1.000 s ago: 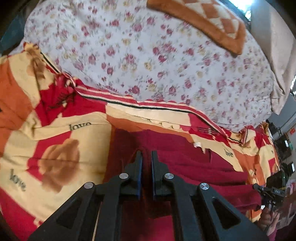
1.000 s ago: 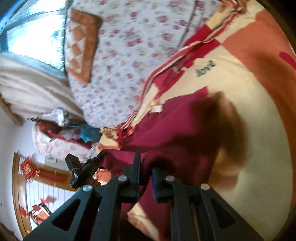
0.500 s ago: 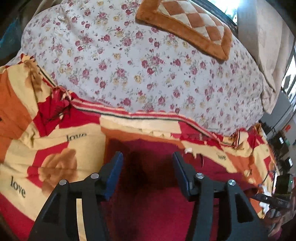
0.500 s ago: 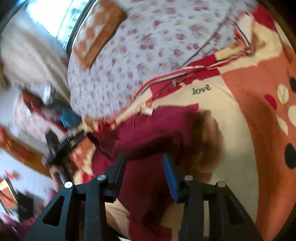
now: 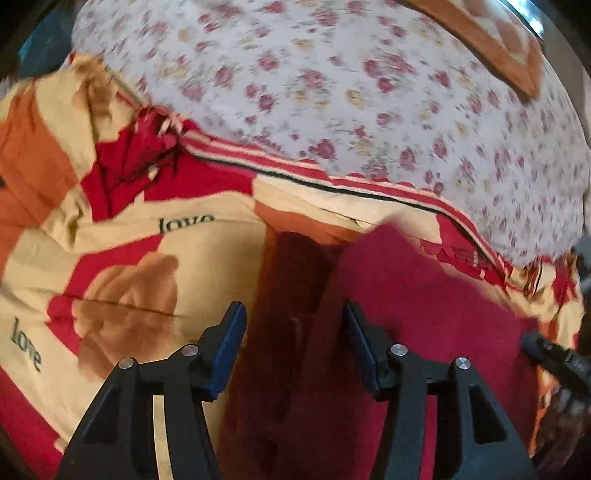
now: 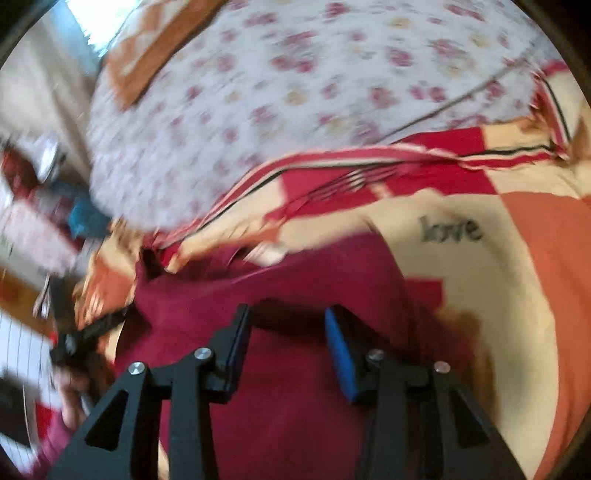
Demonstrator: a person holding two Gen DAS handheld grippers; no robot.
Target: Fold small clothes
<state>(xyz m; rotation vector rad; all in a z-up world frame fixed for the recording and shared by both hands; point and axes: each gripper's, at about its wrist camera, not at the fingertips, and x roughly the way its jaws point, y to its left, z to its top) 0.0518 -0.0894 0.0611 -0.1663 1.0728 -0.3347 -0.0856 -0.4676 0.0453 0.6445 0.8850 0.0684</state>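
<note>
While both grippers' fingers (image 5: 231, 343) gape over the maroon garment (image 5: 424, 295), only right view shows window (image 6: 92, 14).

Bed (image 5: 332, 92) under floral sheet; patterned red-cream blanket (image 5: 110, 258) at near edge. Bright window (image 6: 85, 18) beyond checked orange cushion (image 6: 155, 44).

left tongs (image 5: 293, 328) — jaws apart, empty | over dark red garment (image 5: 424, 295) | on patterned blanket (image 5: 110, 258)
</note>
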